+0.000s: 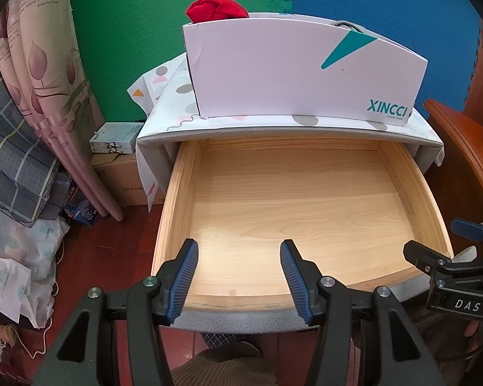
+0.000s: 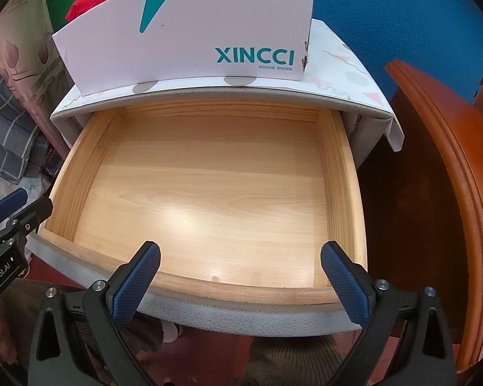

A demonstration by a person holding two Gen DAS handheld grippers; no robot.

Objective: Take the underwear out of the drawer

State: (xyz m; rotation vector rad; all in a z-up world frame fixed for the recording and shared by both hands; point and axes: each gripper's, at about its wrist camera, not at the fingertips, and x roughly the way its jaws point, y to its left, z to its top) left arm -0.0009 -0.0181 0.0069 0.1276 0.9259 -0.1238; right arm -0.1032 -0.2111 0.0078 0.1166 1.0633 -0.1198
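Both jaws stand apart, gripping nothing: the left hand-held gripper [image 1: 239, 278] and right hand-held gripper [image 2: 240, 281] hang over the open wooden drawer [image 2: 338, 173]. Red underwear [image 1: 216, 8] sits in the white shoebox [image 1: 289, 74] on the cabinet.

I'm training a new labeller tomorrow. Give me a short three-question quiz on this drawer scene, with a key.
1. True or false: the drawer is pulled open and its wooden floor is bare.
2. What shows above the rim of the white box on top of the cabinet? A) a red cloth B) a yellow cup C) a black shoe
3. Fill in: the jaws of the left gripper and the right gripper stand ____ with nothing between them.

Key: 1 true; 2 A; 3 open
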